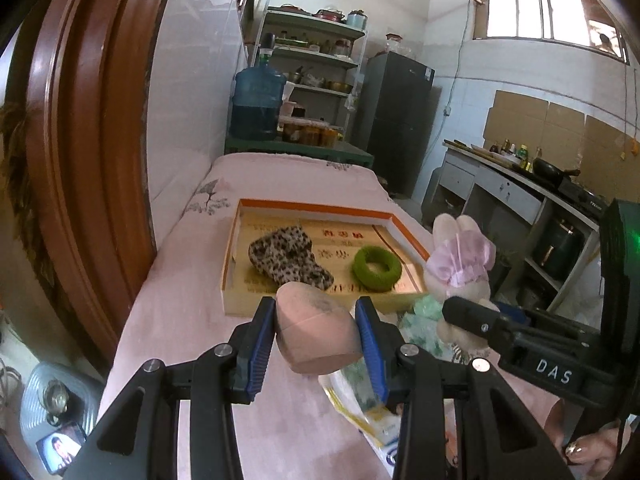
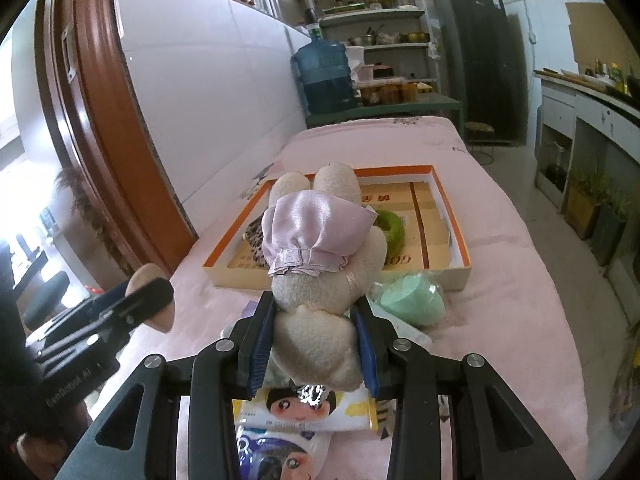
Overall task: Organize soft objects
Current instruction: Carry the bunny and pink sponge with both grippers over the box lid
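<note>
In the left wrist view our left tool (image 1: 316, 334) sits low in the middle of the frame, and its blue pads squeeze a pink sponge (image 1: 316, 338) from both sides. The sponge is up off the pink tabletop (image 1: 192, 312), just in front of the near wall of the box. In the right wrist view our right tool (image 2: 316, 344) is also low in the middle, and it is clenched on a plush bunny (image 2: 320, 256). The bunny wears a shiny purple cap and its ears point up toward the box. The same bunny shows at the right of the left wrist view, with the right tool's black finger across its body. The box (image 1: 324, 210) is flat and open, with an orange rim, and it lies in the middle of both views. Two things are in it. A spotted cloth (image 1: 288, 256) lies in the left part, and a green fuzzy ring (image 1: 376, 268) lies in the right part, well apart from the cloth. The bunny hides most of both in the right wrist view. Outside the box, just beside its near right corner, a mint green sponge (image 2: 414, 300) rests on the tabletop. Under the right tool, at the bottom of the frame, lie packets with cartoon faces (image 2: 308, 412).
</note>
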The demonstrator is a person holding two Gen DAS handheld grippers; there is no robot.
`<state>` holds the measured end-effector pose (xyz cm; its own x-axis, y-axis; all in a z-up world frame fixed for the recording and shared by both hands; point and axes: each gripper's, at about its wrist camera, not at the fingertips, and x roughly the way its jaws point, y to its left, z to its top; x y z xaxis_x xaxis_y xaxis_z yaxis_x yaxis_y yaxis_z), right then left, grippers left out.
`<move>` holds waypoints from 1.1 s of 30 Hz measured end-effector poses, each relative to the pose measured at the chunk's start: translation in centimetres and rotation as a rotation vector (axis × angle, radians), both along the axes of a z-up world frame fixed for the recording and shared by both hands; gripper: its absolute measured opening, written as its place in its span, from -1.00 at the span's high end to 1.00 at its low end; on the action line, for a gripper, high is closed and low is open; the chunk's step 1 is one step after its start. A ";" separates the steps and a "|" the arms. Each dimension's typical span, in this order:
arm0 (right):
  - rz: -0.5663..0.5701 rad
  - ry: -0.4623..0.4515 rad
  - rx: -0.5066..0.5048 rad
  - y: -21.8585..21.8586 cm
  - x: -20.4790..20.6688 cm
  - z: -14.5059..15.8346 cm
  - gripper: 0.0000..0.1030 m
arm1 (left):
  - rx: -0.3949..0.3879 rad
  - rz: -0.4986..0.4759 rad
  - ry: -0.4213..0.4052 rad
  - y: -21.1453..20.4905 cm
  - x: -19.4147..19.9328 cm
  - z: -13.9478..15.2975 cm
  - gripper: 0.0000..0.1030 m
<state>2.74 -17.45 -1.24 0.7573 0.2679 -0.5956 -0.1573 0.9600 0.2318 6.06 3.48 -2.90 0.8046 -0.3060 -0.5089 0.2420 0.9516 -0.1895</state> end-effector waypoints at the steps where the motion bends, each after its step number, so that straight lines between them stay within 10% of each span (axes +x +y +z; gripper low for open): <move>1: -0.001 -0.001 -0.001 0.0 0.2 0.1 0.26 | 0.002 0.000 -0.003 0.0 0.3 0.2 0.20; 33: -0.013 -0.013 -0.056 -3.1 8.0 1.4 0.26 | 0.018 0.020 0.017 1.0 10.7 2.7 0.20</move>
<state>10.78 -20.51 0.16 0.7685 0.2243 -0.5992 -0.1473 0.9734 0.1753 16.81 4.47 -0.15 0.8016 -0.2806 -0.5279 0.2196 0.9595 -0.1765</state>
